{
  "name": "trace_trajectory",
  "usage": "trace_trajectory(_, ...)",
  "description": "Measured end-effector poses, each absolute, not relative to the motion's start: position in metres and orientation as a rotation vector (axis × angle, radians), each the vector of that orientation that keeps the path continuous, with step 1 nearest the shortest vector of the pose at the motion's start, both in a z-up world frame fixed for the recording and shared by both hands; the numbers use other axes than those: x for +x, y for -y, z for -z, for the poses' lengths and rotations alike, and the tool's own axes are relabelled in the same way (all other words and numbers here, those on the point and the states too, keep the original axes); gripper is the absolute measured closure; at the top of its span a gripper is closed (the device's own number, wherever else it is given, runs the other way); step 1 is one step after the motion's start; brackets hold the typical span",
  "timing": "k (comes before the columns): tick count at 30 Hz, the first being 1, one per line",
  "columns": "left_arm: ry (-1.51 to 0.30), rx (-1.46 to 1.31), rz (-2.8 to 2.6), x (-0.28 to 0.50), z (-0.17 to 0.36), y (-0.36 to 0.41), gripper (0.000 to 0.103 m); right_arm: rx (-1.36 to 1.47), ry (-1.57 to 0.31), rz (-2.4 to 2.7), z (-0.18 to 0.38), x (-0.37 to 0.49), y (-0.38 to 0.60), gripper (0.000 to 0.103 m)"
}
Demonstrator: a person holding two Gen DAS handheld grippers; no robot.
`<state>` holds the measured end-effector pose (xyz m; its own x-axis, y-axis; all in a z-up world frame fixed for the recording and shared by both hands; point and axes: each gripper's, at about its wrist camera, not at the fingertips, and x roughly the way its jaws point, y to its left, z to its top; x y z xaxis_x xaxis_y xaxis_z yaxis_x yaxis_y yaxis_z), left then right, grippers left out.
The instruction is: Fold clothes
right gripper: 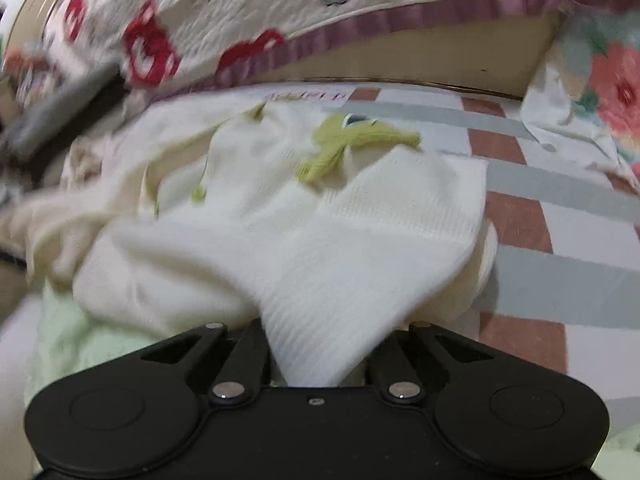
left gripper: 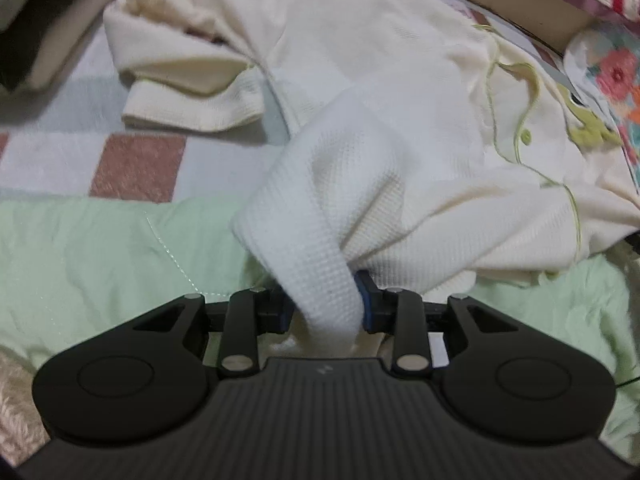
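Note:
A cream knitted cardigan (left gripper: 360,80) with thin green trim lies bunched on the bed, one cuffed sleeve (left gripper: 192,108) stretched out to the left. My left gripper (left gripper: 324,304) is shut on the cardigan's ribbed hem, which rises in a fold between the blue pads (left gripper: 365,300). In the right wrist view the same cardigan (right gripper: 280,240) shows a green embroidered patch (right gripper: 352,136). My right gripper (right gripper: 320,360) is shut on another ribbed edge; its fingertips are hidden under the cloth.
A pale green blanket (left gripper: 100,248) lies beneath the near side. The bed cover (right gripper: 560,216) is checked in white, grey and rust. A quilt with red flowers (right gripper: 180,32) and a floral pillow (right gripper: 608,88) sit behind. A dark pillow edge (left gripper: 36,52) is at far left.

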<state>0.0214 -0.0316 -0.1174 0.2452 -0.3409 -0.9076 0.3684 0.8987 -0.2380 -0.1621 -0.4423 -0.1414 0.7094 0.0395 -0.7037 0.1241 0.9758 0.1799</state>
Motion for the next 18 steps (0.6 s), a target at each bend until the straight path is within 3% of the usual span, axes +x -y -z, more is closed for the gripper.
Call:
trace_trajectory(1, -1.240, 0.031, 0.491, 0.025, 0.116, 0.033, 0.077, 0.255, -0.760, 0.028, 0.133, -0.161, 0.443, 0.095)
trace_trajectory(3, -1.215, 0.070, 0.525, 0.027, 0.106, 0.036, 0.099, 0.292, -0.714, -0.022, 0.109, -0.158, 0.442, 0.095)
trace_trajectory(13, -0.917, -0.229, 0.633, 0.012, -0.049, -0.033, 0.100, 0.782, -0.593, -0.242, -0.011, -0.192, 0.460, 0.098)
trace_trajectory(15, -0.949, -0.256, 0.635, 0.000, -0.048, -0.048, 0.100, 0.934, -0.569, -0.340, -0.001, -0.213, 0.462, 0.098)
trace_trajectory(18, -1.104, -0.194, 0.546, -0.008, -0.002, -0.053, 0.100, 0.924, -0.670, -0.196, 0.045, -0.226, 0.458, 0.097)
